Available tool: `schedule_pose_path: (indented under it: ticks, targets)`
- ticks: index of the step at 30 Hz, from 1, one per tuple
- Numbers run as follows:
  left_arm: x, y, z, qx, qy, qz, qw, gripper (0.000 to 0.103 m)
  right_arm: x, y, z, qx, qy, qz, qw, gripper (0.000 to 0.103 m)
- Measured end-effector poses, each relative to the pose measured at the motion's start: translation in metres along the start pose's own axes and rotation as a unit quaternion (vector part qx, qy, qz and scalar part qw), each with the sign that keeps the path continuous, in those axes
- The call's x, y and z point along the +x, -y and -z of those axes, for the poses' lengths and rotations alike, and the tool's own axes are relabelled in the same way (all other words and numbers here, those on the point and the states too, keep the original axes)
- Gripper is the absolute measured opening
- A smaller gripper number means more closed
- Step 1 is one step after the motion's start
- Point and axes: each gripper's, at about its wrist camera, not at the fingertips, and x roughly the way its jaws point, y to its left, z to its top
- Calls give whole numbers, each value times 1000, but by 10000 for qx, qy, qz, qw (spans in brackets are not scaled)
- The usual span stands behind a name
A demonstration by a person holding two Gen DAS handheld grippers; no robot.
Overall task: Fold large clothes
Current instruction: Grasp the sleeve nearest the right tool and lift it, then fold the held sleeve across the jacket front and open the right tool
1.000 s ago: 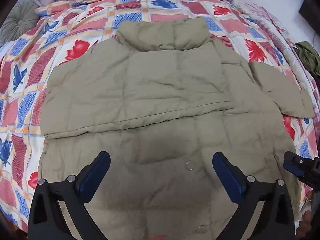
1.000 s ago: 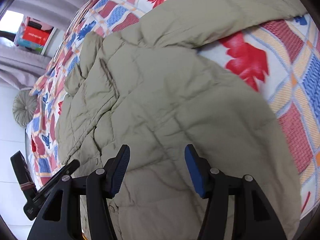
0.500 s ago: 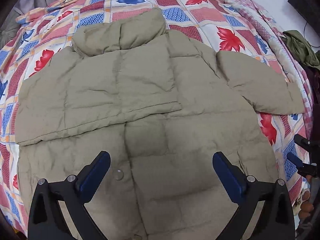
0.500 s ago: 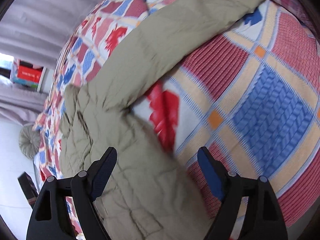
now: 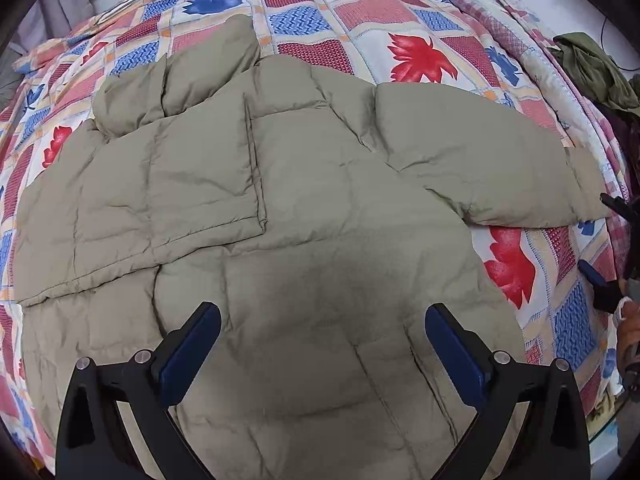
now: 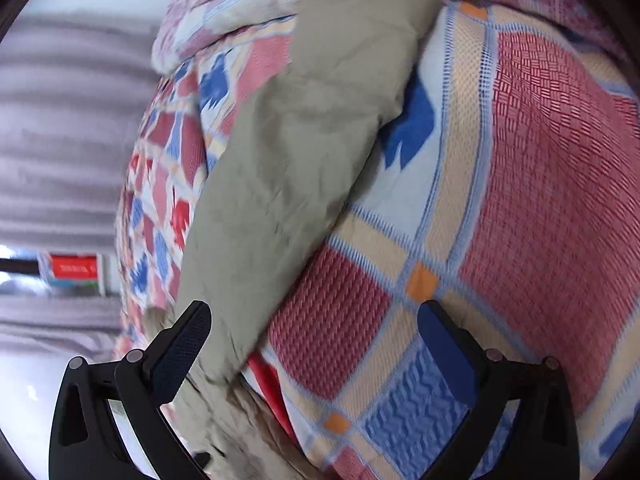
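A khaki puffer jacket (image 5: pixel 304 216) lies flat on the patchwork quilt (image 5: pixel 404 12), collar toward the far side. One sleeve is folded across its body; the other sleeve (image 5: pixel 472 152) sticks out to the right. My left gripper (image 5: pixel 322 344) hangs open above the jacket's lower part, holding nothing. In the right wrist view the outstretched sleeve (image 6: pixel 316 128) runs away from my right gripper (image 6: pixel 316 344). Its jaws are opening wide over the quilt (image 6: pixel 540 200) beside the sleeve, with nothing pressed between the pads. That gripper (image 5: pixel 604 240) also shows at the right edge of the left wrist view.
A dark green garment (image 5: pixel 592 68) lies bunched at the bed's far right edge. A person's hand (image 5: pixel 630 328) shows at the right border. Grey curtains (image 6: pixel 72 120) and a red box (image 6: pixel 74 268) stand beyond the bed.
My left gripper has slid rightward over the jacket. My right gripper has swung off the jacket's body toward the outstretched sleeve and quilt, and its jaws have spread wider.
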Motion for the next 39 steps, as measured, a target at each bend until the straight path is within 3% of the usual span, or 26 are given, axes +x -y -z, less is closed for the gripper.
schedule_pose_path:
  ticks: [12, 14, 15, 16, 22, 29, 34, 39]
  targets:
    - [2, 6, -6, -154, 36, -104, 9998, 102, 32, 6, -74, 915, 331, -892, 9913, 99]
    - [1, 2, -7, -230, 61, -134, 9996, 102, 40, 7, -79, 1122, 121, -926, 9893, 68]
    - [0, -1, -8, -268, 74, -160, 9995, 102, 45, 9, -80, 1235, -41, -909, 9882, 29]
    - [-1, -3, -8, -305, 87, -178, 9993, 102, 50, 11, -80, 1310, -142, -995, 9863, 9]
    - [-11, -23, -14, -393, 234, -277, 9986, 102, 40, -21, -75, 857, -79, -1341, 9872, 8]
    - [-22, -63, -21, -567, 419, -426, 9966, 102, 29, -116, -43, -430, -177, -1634, 9855, 8]
    - [-34, -107, -18, -710, 585, -435, 9948, 102, 38, -195, 22, -1499, -336, -1738, 9727, 8]
    - [-46, -170, -8, -974, 745, -607, 9906, 102, 71, -279, 123, -3012, -556, -1503, 9400, 8]
